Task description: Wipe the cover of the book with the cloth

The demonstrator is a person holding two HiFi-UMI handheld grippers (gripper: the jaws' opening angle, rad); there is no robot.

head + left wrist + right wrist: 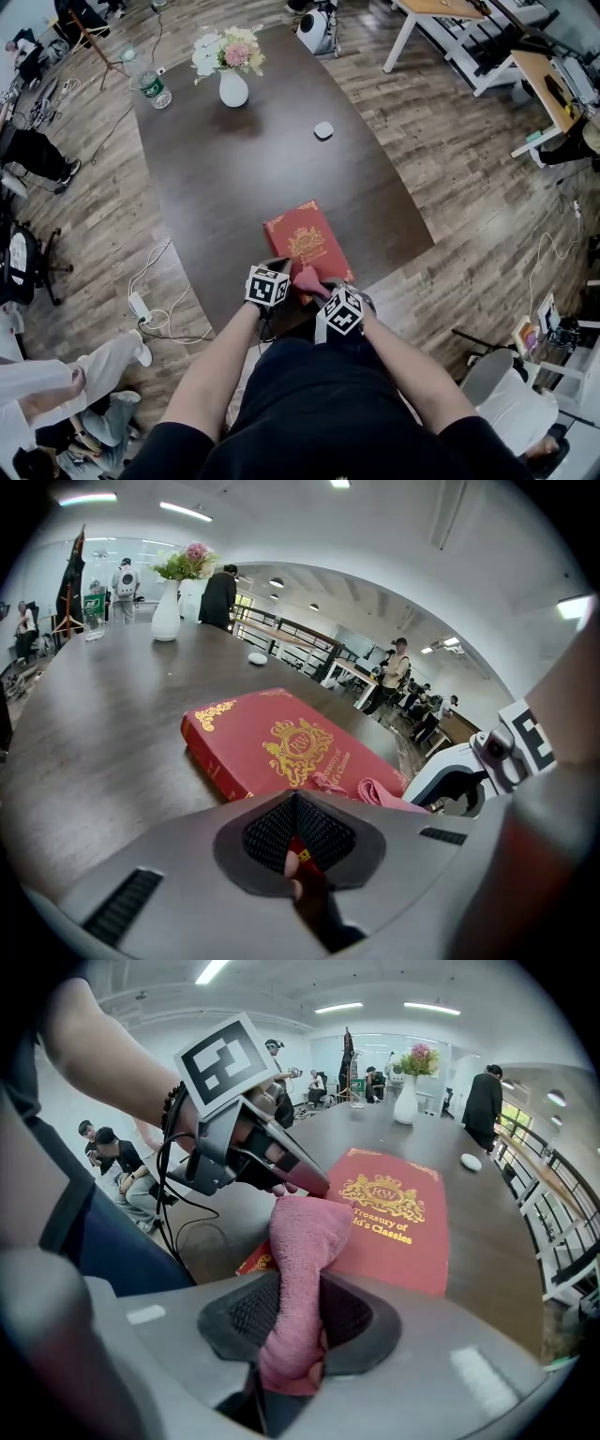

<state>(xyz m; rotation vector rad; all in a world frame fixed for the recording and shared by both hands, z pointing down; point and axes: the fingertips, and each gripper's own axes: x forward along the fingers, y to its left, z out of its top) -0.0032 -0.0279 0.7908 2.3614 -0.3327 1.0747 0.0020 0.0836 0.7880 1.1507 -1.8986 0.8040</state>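
Pink cloth (305,1232) in right gripper (295,1283), book (281,742) corner in left gripper (295,803)

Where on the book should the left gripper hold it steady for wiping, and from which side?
Its near corner, from the person's side. The book lies flat with that corner by the table edge, so jaws can close over the thin edge. The left gripper is shut there, leaving the cover free for the cloth in the right gripper.

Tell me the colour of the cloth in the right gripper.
Pink. The cloth shows best in the right gripper view, against the red book.
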